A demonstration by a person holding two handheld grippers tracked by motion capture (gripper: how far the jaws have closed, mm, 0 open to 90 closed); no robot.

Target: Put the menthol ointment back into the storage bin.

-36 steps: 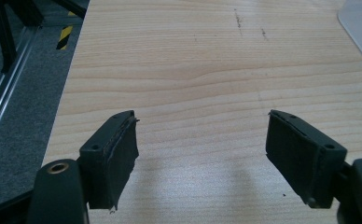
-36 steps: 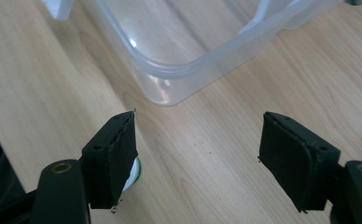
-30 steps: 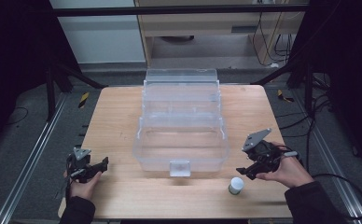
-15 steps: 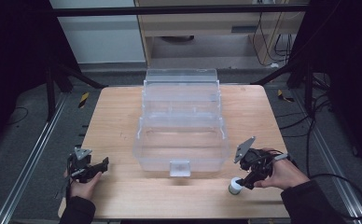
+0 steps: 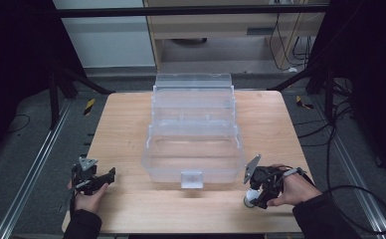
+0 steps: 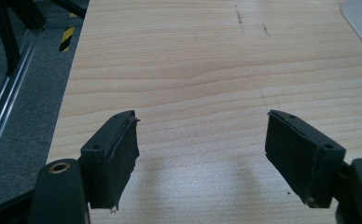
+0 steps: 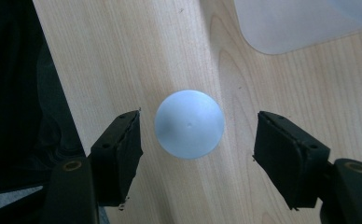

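Right tongs (image 7: 195, 140) spread astride white ball (image 7: 189, 123); left tongs (image 6: 202, 154) spread; clear bin (image 5: 193, 149) behind.

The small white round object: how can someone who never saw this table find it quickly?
Start at the clear plastic box on the wooden table. Go to the table's near right corner, beside the right tool. The white round object sits between its open jaws, the table's one small opaque item.
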